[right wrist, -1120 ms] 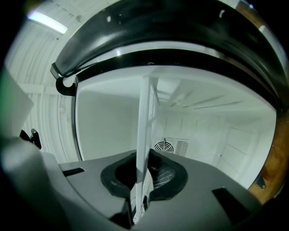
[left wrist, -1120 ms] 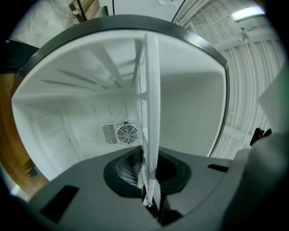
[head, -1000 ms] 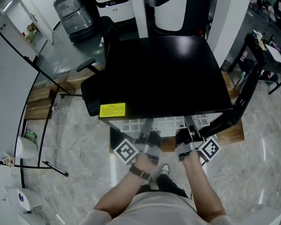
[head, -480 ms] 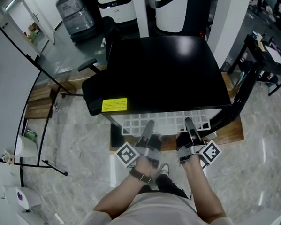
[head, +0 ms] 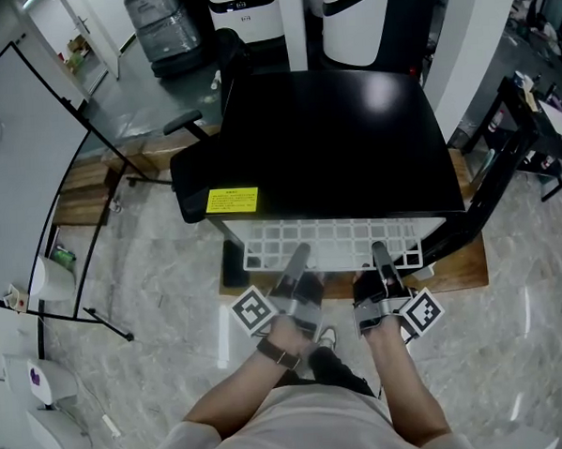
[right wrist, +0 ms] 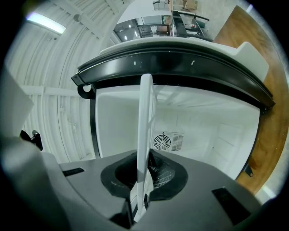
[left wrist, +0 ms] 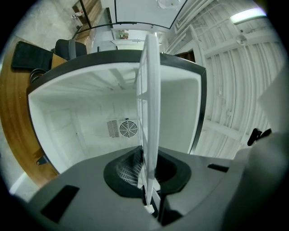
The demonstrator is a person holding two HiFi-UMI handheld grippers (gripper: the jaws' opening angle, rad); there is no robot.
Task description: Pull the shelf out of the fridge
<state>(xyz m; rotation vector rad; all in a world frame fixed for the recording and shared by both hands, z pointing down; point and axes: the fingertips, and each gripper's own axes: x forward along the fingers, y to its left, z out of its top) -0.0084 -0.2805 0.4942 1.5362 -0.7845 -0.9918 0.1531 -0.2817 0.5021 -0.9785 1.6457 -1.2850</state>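
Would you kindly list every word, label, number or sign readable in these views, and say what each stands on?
Yellow sticker on top of the black fridge: print too small to read.
Marker cubes on the left hand-held gripper and right hand-held gripper: square patterns only, no words.
White shelf and the fridge interior: no text.
Nothing legible anywhere.

Left gripper [head: 299,253] and right gripper [head: 377,249] side by side, fingers [head: 384,265] clamped, forearms [head: 238,390] forward
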